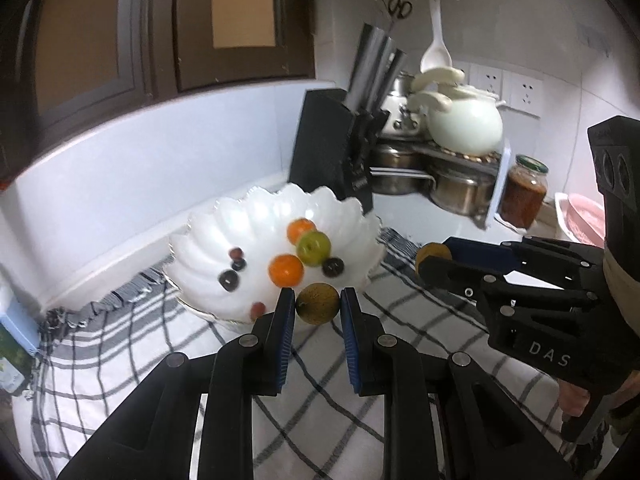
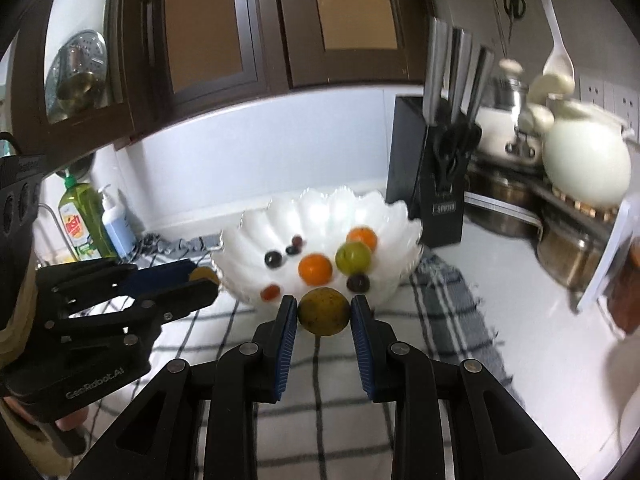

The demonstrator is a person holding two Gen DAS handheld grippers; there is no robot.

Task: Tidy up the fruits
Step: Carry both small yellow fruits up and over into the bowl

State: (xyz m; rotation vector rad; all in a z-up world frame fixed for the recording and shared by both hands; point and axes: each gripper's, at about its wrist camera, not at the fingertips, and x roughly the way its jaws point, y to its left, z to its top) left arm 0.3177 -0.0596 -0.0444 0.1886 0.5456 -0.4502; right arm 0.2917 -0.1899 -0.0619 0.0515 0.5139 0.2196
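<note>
The small dark berries point(image 1: 229, 280) in the white scalloped glass bowl point(image 1: 224, 224) are smeared by blur, so their kind cannot be told. In the left wrist view the yellow-brown round fruit point(image 1: 433, 254) at the right gripper point(image 1: 436, 260) is half hidden behind its black finger, and the pink basket point(image 1: 584, 220) is cut off behind that gripper's body. In the right wrist view the brown-filled glass jar point(image 2: 628, 300) runs off the right edge.

Two yellow-brown fruits point(image 1: 318, 303) point(image 2: 323, 311) held above checked cloth point(image 1: 420, 320); oranges point(image 1: 285, 270), green fruit point(image 1: 313, 248) in scalloped white bowl point(image 1: 248, 216).
</note>
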